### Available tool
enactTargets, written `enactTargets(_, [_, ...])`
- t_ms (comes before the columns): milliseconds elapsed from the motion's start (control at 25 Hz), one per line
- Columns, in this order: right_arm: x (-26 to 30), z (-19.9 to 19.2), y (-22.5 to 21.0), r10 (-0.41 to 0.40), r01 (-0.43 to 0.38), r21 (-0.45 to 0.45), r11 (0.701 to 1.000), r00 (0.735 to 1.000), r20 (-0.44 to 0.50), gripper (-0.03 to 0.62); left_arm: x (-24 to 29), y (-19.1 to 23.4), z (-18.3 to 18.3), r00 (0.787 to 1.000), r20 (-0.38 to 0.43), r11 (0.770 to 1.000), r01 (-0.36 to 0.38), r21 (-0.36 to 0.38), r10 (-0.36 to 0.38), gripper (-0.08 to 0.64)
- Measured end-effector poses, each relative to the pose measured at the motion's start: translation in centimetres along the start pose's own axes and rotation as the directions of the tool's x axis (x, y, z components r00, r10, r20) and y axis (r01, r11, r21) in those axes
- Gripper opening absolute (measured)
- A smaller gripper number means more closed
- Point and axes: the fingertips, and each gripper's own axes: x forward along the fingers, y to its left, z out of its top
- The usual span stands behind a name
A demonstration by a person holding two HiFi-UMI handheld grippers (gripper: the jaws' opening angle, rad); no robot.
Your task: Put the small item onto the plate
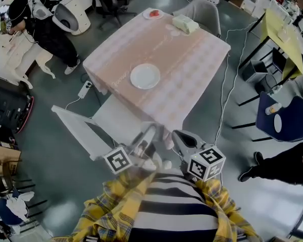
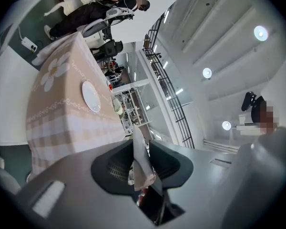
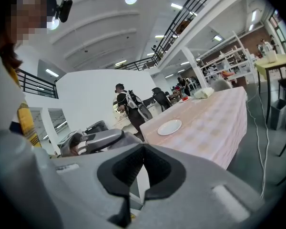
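We have the small packet (image 2: 144,168) pinched in the left gripper (image 2: 142,144). Its jaws are narrowed onto it, so the flat whitish sachet stands edge-on between the pads with its long axis running out along the jaws. The right gripper (image 3: 143,148) has its jaws together with nothing in them. The plate (image 1: 145,76) sits bare near the middle of the table (image 1: 202,59), straight ahead of both grippers and well apart from them, and a white chair (image 1: 108,120) stands between us and the near table edge. Since the left gripper carries the packet, we judge the coming move to be its reach forward over that chair and edge. From the head view the packet cannot be made out, as both grippers are blurred against our shirt. Its lower end is buried in the jaws, and its print is too small to read.
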Motion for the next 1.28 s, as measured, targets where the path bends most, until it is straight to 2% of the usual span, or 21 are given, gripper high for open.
enactTargets(320, [4.3,2.9,-2.9,0.004,-0.005,-0.022,1.000,0.999,-0.036,-0.003,3.7,1.9,4.7,0.998,0.063,1.000,0.001,-0.027,0.000,0.089])
enactTargets(640, [10.0,5.3,-5.1,0.014,-0.018,-0.048,0.999,0.996,-0.085,-0.003,6.7,4.7,9.7,0.996,0.087,0.999,-0.021,-0.048,0.025,0.089])
enactTargets(960, [14.8,6.6,-6.5,0.015,-0.024,-0.072,0.997,0.991,-0.133,-0.003,9.4,8.5,13.4,0.992,0.087,0.995,-0.091,-0.047,0.094,0.089])
enactTargets(1280, [19.0,7.1,-8.8,-0.007,-0.005,-0.071,0.997,0.984,-0.180,-0.003,12.3,11.1,17.3,0.991,0.108,0.995,-0.076,-0.060,0.082,0.089])
